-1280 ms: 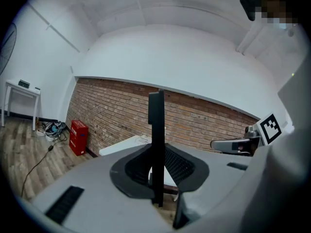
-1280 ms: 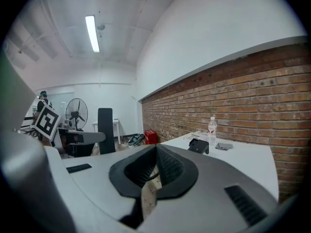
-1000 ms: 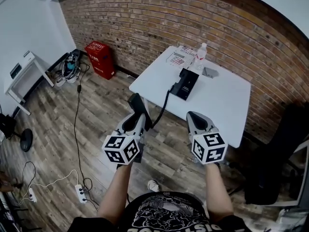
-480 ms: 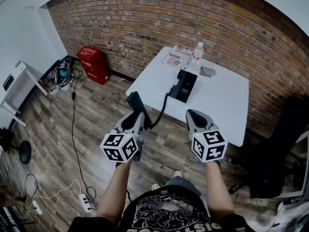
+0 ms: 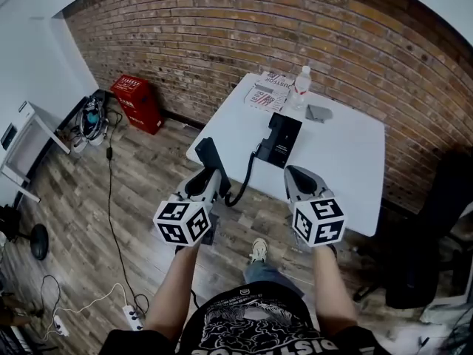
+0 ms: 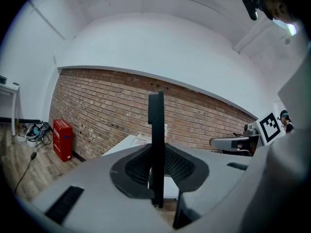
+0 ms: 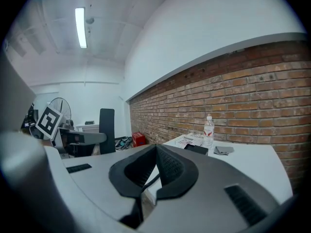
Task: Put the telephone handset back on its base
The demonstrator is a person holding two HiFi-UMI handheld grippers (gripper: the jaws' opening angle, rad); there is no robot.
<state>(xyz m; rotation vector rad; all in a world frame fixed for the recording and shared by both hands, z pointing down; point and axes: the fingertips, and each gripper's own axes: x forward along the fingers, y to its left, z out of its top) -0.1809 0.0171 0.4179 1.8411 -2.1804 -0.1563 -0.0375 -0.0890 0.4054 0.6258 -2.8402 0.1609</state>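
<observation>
My left gripper (image 5: 210, 182) is shut on the black telephone handset (image 5: 210, 156), which sticks up and forward from its jaws. In the left gripper view the handset (image 6: 156, 130) stands edge-on between the pads. A curled black cord (image 5: 246, 176) runs from the handset up to the black phone base (image 5: 281, 140), which lies on the white table (image 5: 347, 161) ahead. The handset hangs short of the table's near edge, above the floor. My right gripper (image 5: 297, 177) is level with the left one, jaws shut with nothing in them, and it faces the base (image 7: 197, 149).
Printed papers (image 5: 267, 91), a water bottle (image 5: 301, 80) and a grey cloth (image 5: 319, 112) lie behind the base by the brick wall. A red box (image 5: 135, 102) stands at the far left, a black chair (image 5: 436, 228) at the right. Cables and a power strip (image 5: 133, 316) cross the wooden floor.
The person has stepped forward, so the table and base lie a little nearer. Both grippers keep their pose; the left still holds the handset.
</observation>
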